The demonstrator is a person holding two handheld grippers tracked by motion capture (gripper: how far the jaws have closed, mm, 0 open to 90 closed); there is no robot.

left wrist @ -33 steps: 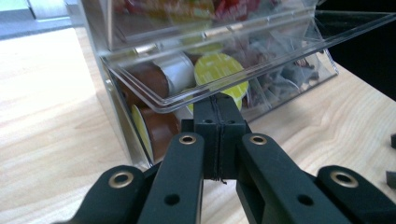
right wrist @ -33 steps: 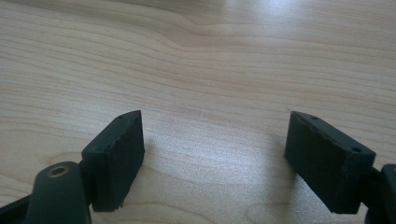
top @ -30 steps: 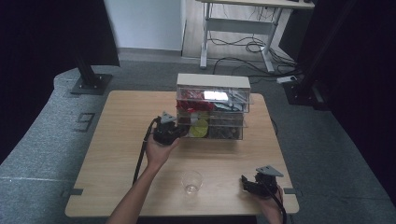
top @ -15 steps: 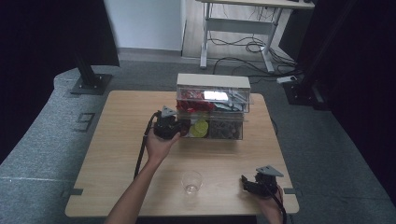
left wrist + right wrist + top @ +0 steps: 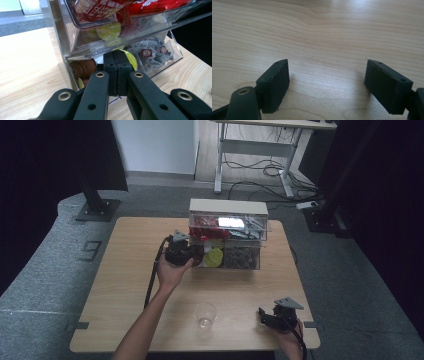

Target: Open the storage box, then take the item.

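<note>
Coffee capsules [image 5: 83, 68] sit in the lower drawer [image 5: 125, 67] of the clear organiser [image 5: 227, 237] at the table's far side; left gripper [image 5: 117, 72], jaws pressed together, touches its front. Right gripper [image 5: 325, 83] rests wide apart near the empty cup [image 5: 205, 314], so nothing looks fetched yet
</note>
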